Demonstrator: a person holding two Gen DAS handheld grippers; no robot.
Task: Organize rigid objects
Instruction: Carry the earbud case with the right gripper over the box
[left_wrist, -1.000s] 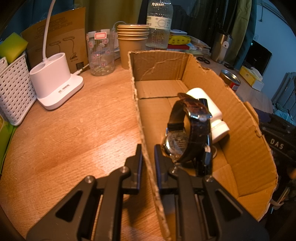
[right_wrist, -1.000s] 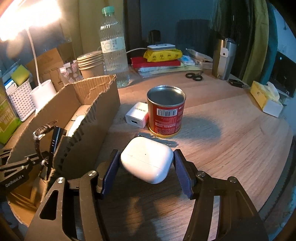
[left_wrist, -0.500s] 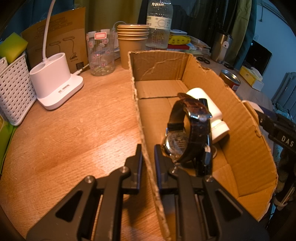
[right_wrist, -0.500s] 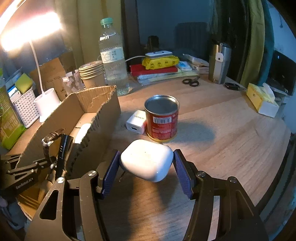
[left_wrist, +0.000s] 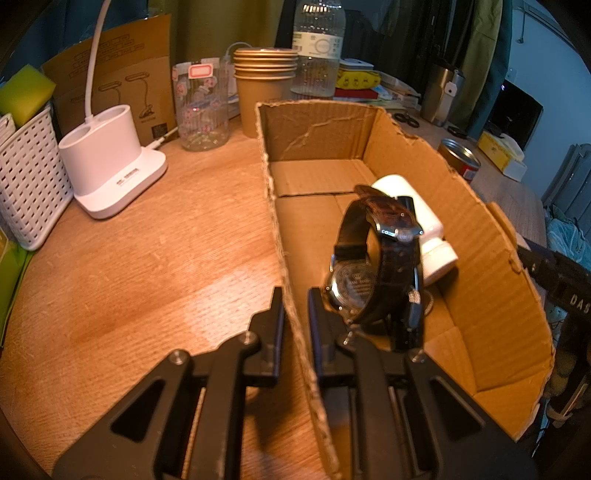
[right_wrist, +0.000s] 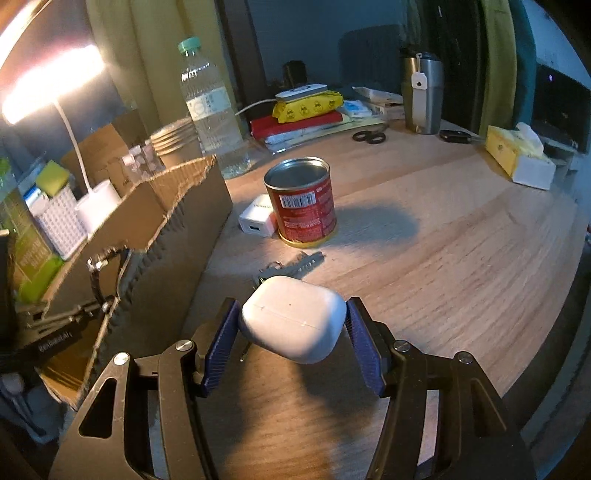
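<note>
the left wrist view looks down along its fingers, close over the cardboard box (left_wrist: 476, 221) wall, facing the far clutter. the right wrist view sits right of the box, angled down across the table (right_wrist: 461, 240). both share the box, red can (right_wrist: 303, 201) and bottle (left_wrist: 317, 48).

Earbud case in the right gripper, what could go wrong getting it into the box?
The earbud case is smooth and rounded, held by its two ends in the right gripper, so it might slip. It has to clear the box wall. Inside, the watch stands upright beside a white bottle; a drop could knock it over.
</note>
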